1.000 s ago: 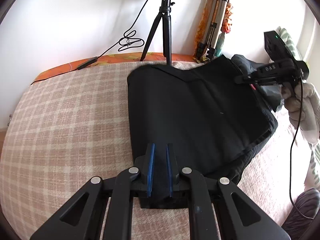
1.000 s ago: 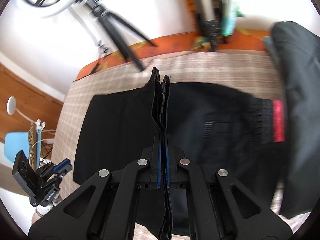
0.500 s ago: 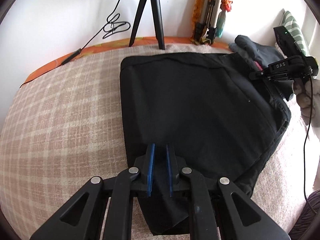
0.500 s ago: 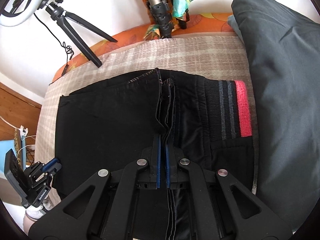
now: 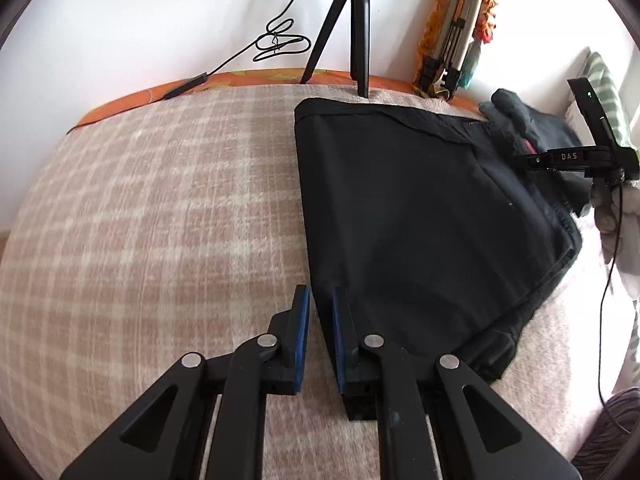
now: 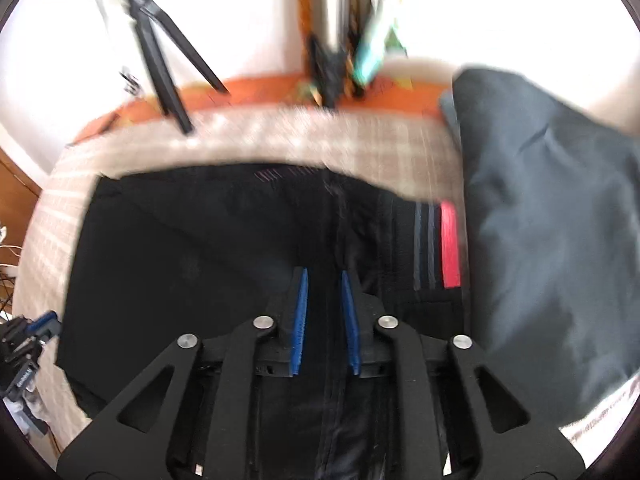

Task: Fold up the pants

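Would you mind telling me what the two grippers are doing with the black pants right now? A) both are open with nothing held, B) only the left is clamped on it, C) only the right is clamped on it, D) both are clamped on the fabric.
A: the left gripper and the right gripper both show a clear gap between their blue pads, while the black pants lie flat on the checked blanket.

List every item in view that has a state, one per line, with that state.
left gripper: open, empty, at the pants' near left corner
right gripper: open, empty, above the pants
black pants: folded, flat on the blanket
plaid blanket: spread flat
grey garment: heaped right of the pants
black tripod: standing, legs spread
folded tripod: collapsed, leaning on the wall
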Demonstrator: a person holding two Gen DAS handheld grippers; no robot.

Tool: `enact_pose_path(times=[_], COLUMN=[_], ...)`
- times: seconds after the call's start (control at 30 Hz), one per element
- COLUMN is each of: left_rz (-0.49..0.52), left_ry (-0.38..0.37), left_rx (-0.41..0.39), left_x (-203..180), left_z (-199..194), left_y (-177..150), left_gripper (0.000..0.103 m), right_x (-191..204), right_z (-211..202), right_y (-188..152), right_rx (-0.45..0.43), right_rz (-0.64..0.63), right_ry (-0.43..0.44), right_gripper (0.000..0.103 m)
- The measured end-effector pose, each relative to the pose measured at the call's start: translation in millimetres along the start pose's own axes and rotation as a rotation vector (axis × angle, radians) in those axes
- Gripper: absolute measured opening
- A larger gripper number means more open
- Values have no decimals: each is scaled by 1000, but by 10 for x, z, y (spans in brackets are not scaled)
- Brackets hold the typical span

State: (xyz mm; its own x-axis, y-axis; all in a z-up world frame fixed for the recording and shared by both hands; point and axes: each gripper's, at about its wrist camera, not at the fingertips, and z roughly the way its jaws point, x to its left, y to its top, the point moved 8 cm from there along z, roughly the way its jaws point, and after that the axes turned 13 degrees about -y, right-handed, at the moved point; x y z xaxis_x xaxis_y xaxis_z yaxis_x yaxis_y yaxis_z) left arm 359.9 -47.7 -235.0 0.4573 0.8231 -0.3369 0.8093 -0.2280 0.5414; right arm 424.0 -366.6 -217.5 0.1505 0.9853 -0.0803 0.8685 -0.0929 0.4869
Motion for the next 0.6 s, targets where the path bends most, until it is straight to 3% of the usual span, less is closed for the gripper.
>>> enact_pose_path(times=[0.07,0.13,0.2,0.27,0.43,0.57,0.6], left_rz=[-13,-26,-38,-53,-98,-132,-139], left_ry=[-7,-13,-25,-27,-46,-81,-100], left_rx=[-7,-10,-6,2,-3,-17,-28], left_x=[-2,-20,-38,-49,-22,25,25], left_z=[-39,-38,-15,19,2,-18,-24], left_y=[-34,-50,-63,-79,-106,-144,-151], left_gripper=[9,9,9,9,12,53,60], right_x=[220,498,808,1149,1940,2493,2572], right_z=[-236,-375,-454,-493,-450,-301,-248], right_y=[65,110,126,137,106,112,116], right_rx=[-59,-82,-77,-60,17,100,116], right_rz=[-31,-87,-141,-184,-285,-324,-326], right_ry=[67,116,176,229,282,284,267], right_gripper=[40,46,52,65,70,70,70])
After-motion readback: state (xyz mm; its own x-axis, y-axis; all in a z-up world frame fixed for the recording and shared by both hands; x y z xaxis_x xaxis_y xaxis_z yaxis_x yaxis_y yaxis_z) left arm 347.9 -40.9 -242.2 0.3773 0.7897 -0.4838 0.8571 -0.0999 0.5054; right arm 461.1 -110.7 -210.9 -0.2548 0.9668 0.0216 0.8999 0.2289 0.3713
